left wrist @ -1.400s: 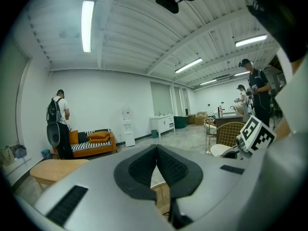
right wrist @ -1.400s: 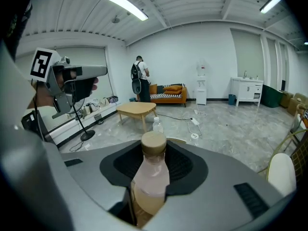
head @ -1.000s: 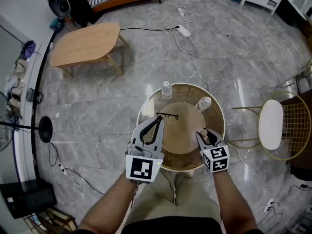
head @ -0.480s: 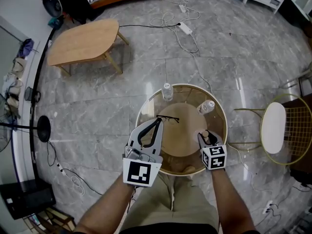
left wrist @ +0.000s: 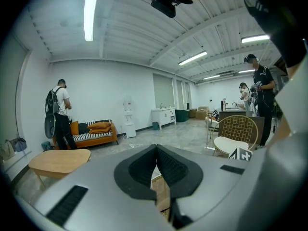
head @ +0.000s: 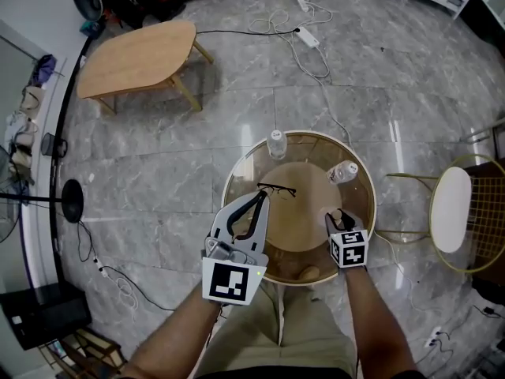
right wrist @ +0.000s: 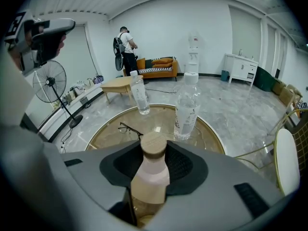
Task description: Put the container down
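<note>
The container (right wrist: 152, 170) is a pale pink bottle with a round wooden cap. It stands upright between the jaws of my right gripper (right wrist: 155, 150), whose dark pads press on its sides. In the head view, my right gripper (head: 339, 218) is over the front right part of the round glass table (head: 237, 172). My left gripper (head: 256, 200) hovers at the table's front left with its jaws together and nothing in them. In the left gripper view, the pads of my left gripper (left wrist: 156, 153) meet.
Two clear water bottles (head: 276, 143) (head: 343, 171) and a pair of glasses (head: 276, 189) rest on the table. A gold wire chair (head: 451, 209) stands to the right, a low wooden table (head: 138, 54) at far left, and cables (head: 308, 34) lie beyond.
My right gripper has sunk toward the table with the bottle still in it. My left gripper has dropped a little, still shut.
</note>
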Demonstrator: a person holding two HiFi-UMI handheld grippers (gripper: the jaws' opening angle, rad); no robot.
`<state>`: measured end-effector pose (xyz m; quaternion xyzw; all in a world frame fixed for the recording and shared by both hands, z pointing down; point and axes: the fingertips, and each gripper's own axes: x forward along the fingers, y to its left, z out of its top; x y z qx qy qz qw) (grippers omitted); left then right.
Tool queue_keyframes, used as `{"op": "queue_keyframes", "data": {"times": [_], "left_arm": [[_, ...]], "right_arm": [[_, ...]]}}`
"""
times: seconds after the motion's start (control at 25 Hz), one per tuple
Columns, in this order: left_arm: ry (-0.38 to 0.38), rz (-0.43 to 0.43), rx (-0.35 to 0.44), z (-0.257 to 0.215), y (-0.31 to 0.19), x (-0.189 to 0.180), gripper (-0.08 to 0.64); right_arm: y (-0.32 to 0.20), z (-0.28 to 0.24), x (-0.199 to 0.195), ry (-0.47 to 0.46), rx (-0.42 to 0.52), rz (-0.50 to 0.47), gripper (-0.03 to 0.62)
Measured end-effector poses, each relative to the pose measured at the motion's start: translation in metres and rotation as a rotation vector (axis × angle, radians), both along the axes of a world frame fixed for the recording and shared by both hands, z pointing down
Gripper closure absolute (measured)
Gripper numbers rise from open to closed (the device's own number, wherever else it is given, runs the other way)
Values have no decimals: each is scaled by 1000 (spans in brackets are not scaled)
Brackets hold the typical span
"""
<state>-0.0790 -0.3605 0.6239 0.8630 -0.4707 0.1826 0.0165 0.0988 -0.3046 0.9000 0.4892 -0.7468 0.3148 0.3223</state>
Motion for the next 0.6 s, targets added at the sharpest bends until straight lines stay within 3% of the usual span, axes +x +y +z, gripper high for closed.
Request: {"op": "queue_keyframes", "data": {"times": [0.6], "left_arm": [[-20, 21, -38, 31, -4, 7, 545]], "right_arm": [[0, 57, 7, 37, -83, -17, 437]]}}
